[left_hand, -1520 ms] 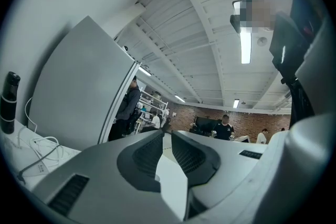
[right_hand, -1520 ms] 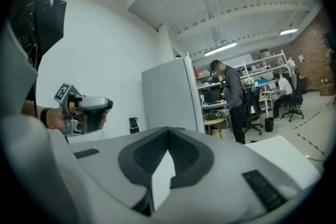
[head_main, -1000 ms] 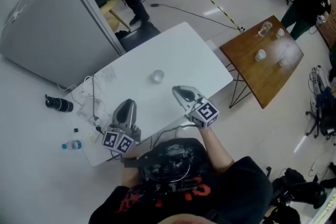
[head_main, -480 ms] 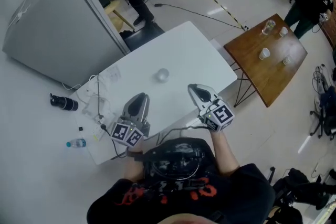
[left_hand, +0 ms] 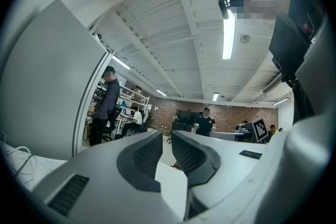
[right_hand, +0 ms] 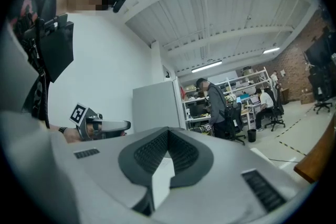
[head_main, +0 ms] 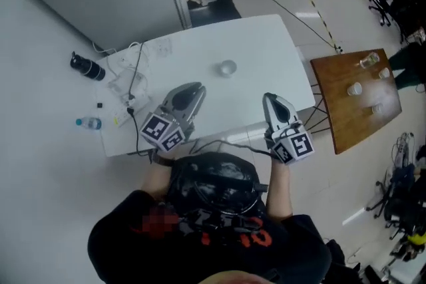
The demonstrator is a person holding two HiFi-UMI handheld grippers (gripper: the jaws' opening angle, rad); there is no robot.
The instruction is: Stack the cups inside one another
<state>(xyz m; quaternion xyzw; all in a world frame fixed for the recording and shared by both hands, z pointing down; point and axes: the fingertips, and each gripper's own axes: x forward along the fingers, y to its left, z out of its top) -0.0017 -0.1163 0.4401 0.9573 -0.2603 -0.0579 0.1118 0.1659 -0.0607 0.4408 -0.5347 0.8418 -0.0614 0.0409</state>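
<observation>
A clear cup (head_main: 227,68) stands mid-counter (head_main: 266,36), ahead of both tools; one cup or a nested stack, I cannot tell. It is probably light, slick and crushable, so pinch its wall gently near the rim. The left tool (head_main: 194,90) is a crack apart and empty; the right tool (head_main: 271,100) has its jaws pressed together, empty.

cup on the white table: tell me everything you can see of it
Small, round, clear or translucent cup, seen from above; material can't be told. It stands upright around the middle of the white table, ahead of the left gripper and right gripper, apart from both. Only the table touches it. One cup or several nested: can't tell.
</observation>
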